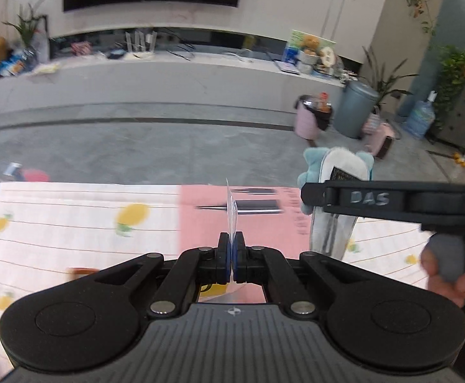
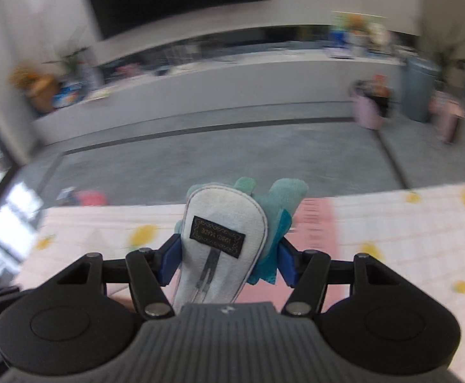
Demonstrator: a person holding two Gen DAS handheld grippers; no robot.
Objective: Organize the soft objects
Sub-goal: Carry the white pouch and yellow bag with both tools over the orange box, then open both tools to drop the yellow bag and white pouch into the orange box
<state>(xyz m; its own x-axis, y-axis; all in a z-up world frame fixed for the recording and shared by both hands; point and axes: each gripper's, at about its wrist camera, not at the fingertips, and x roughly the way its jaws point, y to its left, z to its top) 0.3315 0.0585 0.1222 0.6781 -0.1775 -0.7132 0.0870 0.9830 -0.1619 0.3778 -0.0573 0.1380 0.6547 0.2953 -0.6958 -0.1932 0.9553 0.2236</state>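
Two matte black hand-held grippers fill the lower half of each frame. The left gripper and right gripper share a ribbed grey housing with a small white emblem, round black discs at either side, silver rivets on angled linkage arms, and blue-padded fingers. At right in the left view, "DAS" is scrawled on a black bar above a bare-skinned hand with one grey-sheathed fingertip.

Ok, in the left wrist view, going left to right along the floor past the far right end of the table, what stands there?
Pink bin with a black liner and bottles in it → grey lidded trash can → pink case lying low on the floor → blue water jug.
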